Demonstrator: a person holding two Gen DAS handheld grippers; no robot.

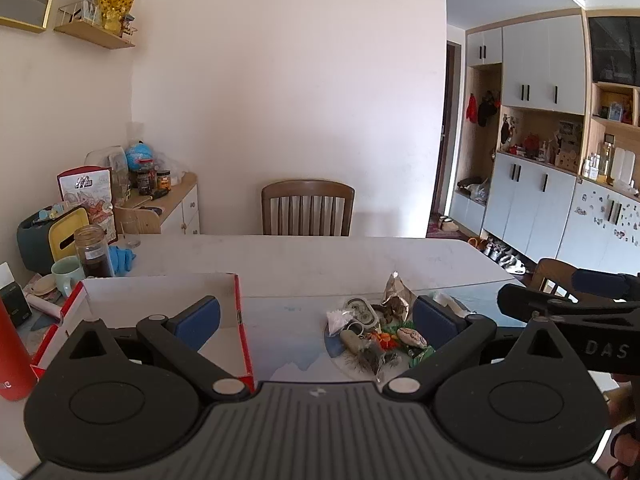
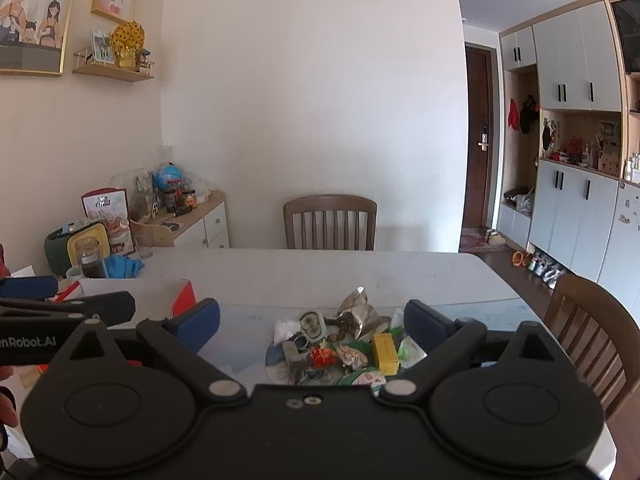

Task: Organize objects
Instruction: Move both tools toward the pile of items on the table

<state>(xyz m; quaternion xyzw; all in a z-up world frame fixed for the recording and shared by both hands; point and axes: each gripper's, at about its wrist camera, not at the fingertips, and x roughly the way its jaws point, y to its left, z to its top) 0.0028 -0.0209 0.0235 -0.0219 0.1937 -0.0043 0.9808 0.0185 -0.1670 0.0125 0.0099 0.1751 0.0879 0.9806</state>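
Ahead of both wide-open tools, left tool (image 1: 316,322) and right tool (image 2: 312,326), lies the clutter pile (image 2: 340,344), untouched.

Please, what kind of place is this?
Most likely a home dining room: a dining table with a wooden chair behind it, family pictures on the wall, and shoes under the hallway cupboards.

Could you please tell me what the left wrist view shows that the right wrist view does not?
Only the left wrist view shows the red bottle and the mint mug. Only the right wrist view shows the yellow box in the pile and the brown door. Both show the open cardboard box, the pile of small objects and the far chair.
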